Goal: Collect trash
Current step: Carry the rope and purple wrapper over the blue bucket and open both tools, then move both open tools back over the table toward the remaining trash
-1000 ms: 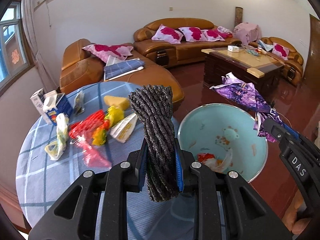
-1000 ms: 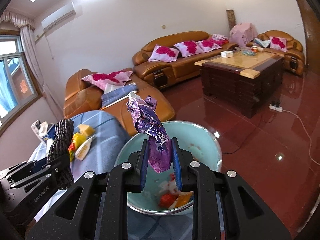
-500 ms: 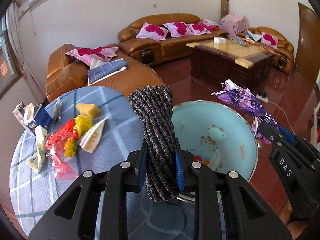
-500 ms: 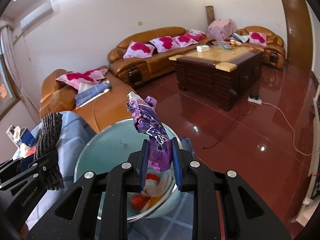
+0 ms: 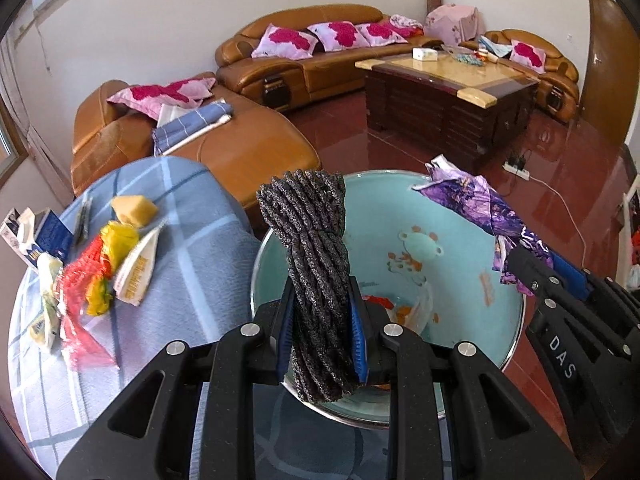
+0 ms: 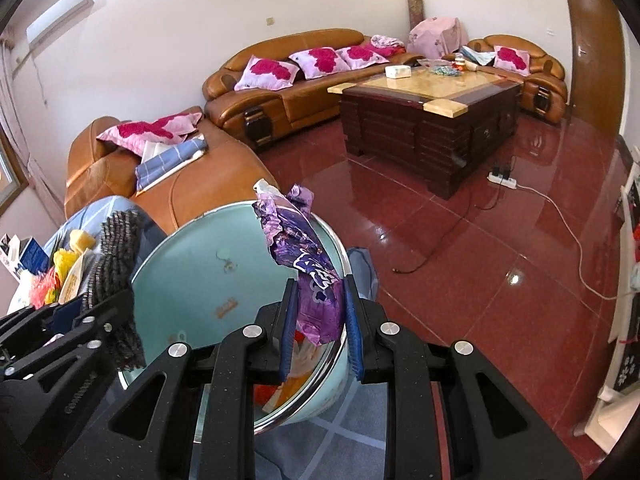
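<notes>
holding scraps, the basin (image 5: 472, 216) sits below hand-held grippers clenching rope bundle (image 5: 316, 280) and purple wrapper (image 6: 308, 276).

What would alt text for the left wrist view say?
The left gripper clamps a dark braided rope bundle over a light blue basin, while the right gripper holds a purple wrapper beside it. Wrappers litter the blue checked tablecloth.

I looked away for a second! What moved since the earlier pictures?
Both grippers moved in over the light blue round basin, now larger in view. Nothing was let go: the left gripper holds the dark grey rope bundle, the right gripper the crumpled purple wrapper.
</notes>
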`<control>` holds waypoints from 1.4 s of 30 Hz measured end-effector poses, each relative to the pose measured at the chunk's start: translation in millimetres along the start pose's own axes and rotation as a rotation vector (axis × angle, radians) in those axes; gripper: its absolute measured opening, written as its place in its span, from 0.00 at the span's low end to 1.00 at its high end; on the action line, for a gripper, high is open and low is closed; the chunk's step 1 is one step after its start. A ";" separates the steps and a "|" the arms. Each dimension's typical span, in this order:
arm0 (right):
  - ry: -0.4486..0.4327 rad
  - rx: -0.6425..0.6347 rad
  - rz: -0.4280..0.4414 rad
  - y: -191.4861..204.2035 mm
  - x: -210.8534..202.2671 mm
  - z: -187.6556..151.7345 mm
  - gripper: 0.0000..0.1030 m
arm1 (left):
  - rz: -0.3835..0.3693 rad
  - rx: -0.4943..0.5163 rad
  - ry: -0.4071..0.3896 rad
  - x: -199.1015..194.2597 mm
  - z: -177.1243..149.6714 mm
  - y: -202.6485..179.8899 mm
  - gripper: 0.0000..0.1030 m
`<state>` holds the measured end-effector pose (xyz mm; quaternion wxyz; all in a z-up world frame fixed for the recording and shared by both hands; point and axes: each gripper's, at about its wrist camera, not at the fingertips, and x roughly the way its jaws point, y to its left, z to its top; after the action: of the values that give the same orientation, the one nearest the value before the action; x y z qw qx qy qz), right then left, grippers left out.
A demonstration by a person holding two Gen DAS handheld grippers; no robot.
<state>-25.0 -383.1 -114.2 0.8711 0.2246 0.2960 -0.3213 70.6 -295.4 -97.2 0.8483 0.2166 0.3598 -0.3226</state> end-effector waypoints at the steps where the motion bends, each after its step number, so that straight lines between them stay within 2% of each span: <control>1: 0.004 0.002 0.001 -0.1 1.2 -0.4 0.23 | -0.004 0.000 0.007 2.9 -0.2 -0.6 0.23; 8: 0.040 0.023 0.028 -2.1 7.4 -2.4 0.28 | 0.004 -0.001 0.032 12.0 -1.1 -2.1 0.27; 12: 0.024 0.027 0.045 -3.4 3.1 0.3 0.32 | 0.007 -0.008 0.039 13.5 -0.1 -1.1 0.30; 17: -0.007 0.041 0.055 -7.0 -3.8 2.9 0.35 | 0.008 -0.005 0.020 7.5 -1.0 -0.1 0.50; 21: -0.050 0.074 0.044 -13.5 -12.9 6.0 0.35 | -0.063 -0.036 -0.022 -6.3 -0.8 9.2 0.58; 23: -0.076 0.083 0.028 -17.5 -18.0 8.3 0.35 | -0.098 -0.059 -0.047 -16.3 -1.7 17.4 0.73; 24: -0.084 0.083 0.022 -17.8 -19.1 8.7 0.37 | -0.106 -0.072 -0.063 -22.0 -2.4 22.6 0.76; 26: -0.099 0.084 0.008 -17.2 -22.0 9.4 0.38 | -0.108 -0.098 -0.094 -33.9 -4.2 35.0 0.78; 31: -0.100 0.087 0.009 -15.2 -23.1 7.9 0.38 | -0.096 -0.149 -0.112 -51.3 -9.5 59.2 0.78; 35: -0.112 0.078 0.015 -13.0 -27.3 7.4 0.38 | -0.028 -0.184 -0.117 -62.5 -21.3 82.5 0.78; 42: -0.105 0.014 0.048 7.3 -29.5 1.0 0.38 | 0.117 -0.215 -0.076 -69.0 -48.7 112.4 0.78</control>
<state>-37.8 -366.0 -92.5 0.8912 0.2206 0.2422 -0.3137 89.9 -160.7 -61.8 0.8970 0.1324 0.3468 -0.2401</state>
